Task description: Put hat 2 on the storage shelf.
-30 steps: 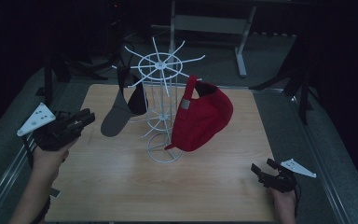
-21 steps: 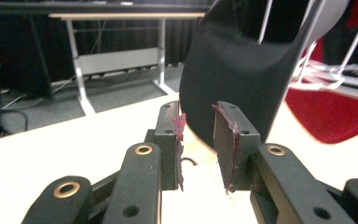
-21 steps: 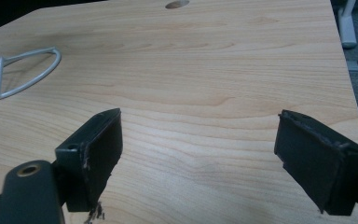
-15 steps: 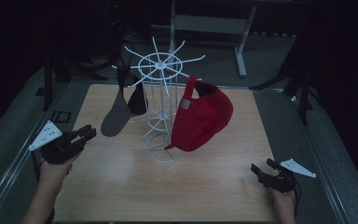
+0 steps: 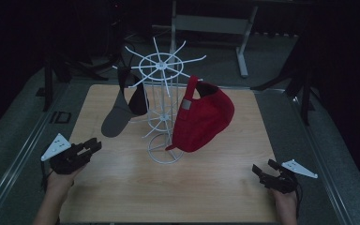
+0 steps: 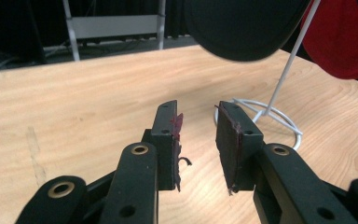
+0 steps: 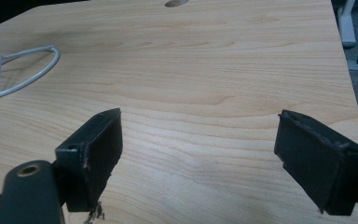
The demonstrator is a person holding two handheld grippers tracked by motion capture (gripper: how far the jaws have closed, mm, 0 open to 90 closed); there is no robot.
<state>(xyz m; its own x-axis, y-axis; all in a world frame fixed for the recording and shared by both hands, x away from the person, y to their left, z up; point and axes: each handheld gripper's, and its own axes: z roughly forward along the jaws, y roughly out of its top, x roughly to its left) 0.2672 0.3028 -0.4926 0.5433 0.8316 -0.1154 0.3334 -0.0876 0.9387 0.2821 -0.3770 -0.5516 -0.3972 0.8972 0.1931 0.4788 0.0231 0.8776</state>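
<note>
So the left gripper [image 5: 93,146] sat low over the front-left part of the wooden table [image 5: 215,187], its jaws parted by a narrow gap with nothing between them, pointing roughly toward the white wire rack [image 5: 161,117] standing mid-table. The dark grey cap [image 5: 122,112] was hanging off one of the rack's left-hand prongs, brim down and clear of the tabletop, up and to the right of that gripper and not touching it. In the left gripper view the cap's rounded brim [image 6: 244,28] loomed overhead just past the jaws, with the rack's ring base [image 6: 279,121] resting on the wood right behind the right-hand jaw. A red cap [image 5: 201,119] hung on the other side of the rack, brim down near the base ring. The right gripper [image 5: 262,169] was way over at the front-right corner of the table, well apart from the rack and both caps, jaws spread wide over bare wood in the right gripper view, holding nothing. Bits of worn padding were peeling off the left gripper's pads [image 6: 176,126].
</note>
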